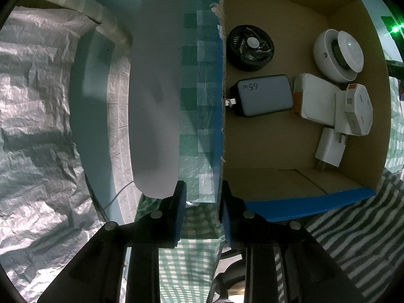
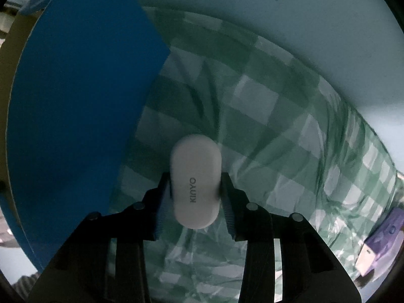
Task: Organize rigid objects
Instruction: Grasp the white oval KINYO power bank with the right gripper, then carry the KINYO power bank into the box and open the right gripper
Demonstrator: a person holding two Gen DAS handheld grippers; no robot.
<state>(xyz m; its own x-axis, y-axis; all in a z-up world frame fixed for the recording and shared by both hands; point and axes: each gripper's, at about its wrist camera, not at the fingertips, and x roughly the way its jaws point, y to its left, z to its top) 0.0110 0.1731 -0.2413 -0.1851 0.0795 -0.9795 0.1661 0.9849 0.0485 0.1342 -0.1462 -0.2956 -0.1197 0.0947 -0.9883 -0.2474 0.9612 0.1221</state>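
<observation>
I have the cardboard box (image 1: pixel 265 149) mostly filled along one side; inside it I count a black round fan (image 1: pixel 250 48), a grey charger marked 65W (image 1: pixel 265 95), a white round device (image 1: pixel 338 54), a flat white unit (image 1: pixel 318 99) with an octagonal white puck (image 1: pixel 358 109) resting partly on it, and a white plug adapter (image 1: pixel 330 147) lying nearest me; the near half of the box floor looks bare, so I judge there is room for more

My left gripper (image 1: pixel 203 197) points steeply down with its jaws narrow, one on each side of the box's torn wall (image 1: pixel 220 116) where the blue outer face shows; whether the pads actually press the cardboard I cannot tell, though it looks as if I am steadying the box

My right gripper (image 2: pixel 195 192) has its jaws closed on the white KINYO adapter (image 2: pixel 195 184), which lies on the green checked cloth (image 2: pixel 265 126) just beside the box's blue outer side (image 2: pixel 83 101); both pads meet its long flanks, and it does not look lifted yet

So I reckon several pieces are stowed and this adapter is only gripped, with the carry into the box to come; a purple connector (image 2: pixel 381 242) lies at the far edge of the cloth, well apart, and may be left too
</observation>
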